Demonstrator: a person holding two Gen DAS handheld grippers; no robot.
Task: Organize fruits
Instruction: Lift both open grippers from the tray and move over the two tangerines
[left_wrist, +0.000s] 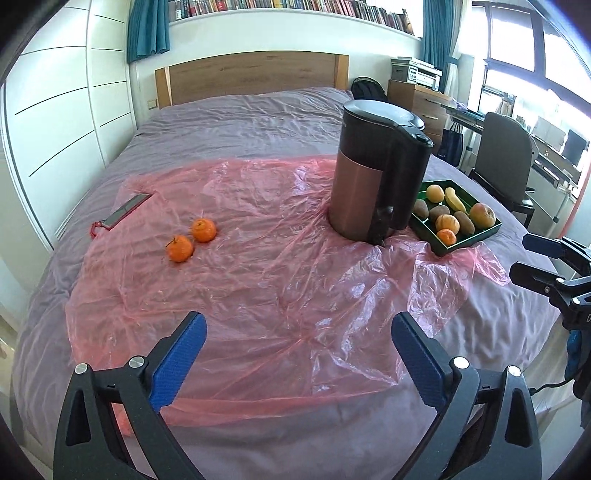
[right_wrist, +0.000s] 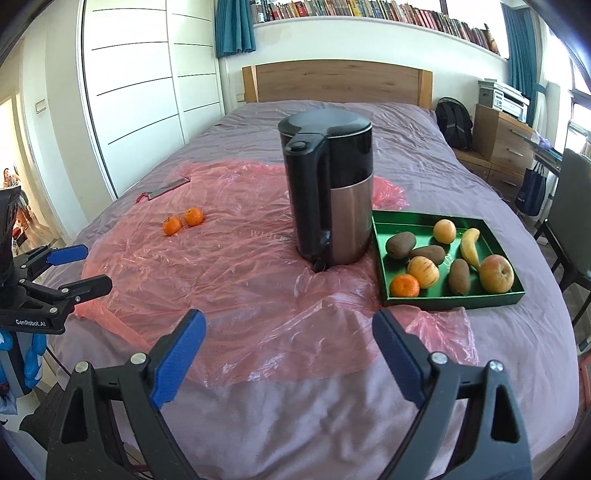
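Left tool (left_wrist: 298, 328) and right tool (right_wrist: 289, 326) both released, two tangerines (left_wrist: 191, 239) on pink sheet (left_wrist: 258, 280), green fruit tray (right_wrist: 380, 254) beside kettle (right_wrist: 328, 192).

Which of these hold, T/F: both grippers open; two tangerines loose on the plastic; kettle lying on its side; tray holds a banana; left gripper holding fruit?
1. Left gripper and right gripper are open. True.
2. Two tangerines lie loose on the pink plastic sheet. True.
3. The kettle lies on its side. False: it stands upright.
4. The green tray holds a banana. True.
5. The left gripper holds fruit. False: it is empty.
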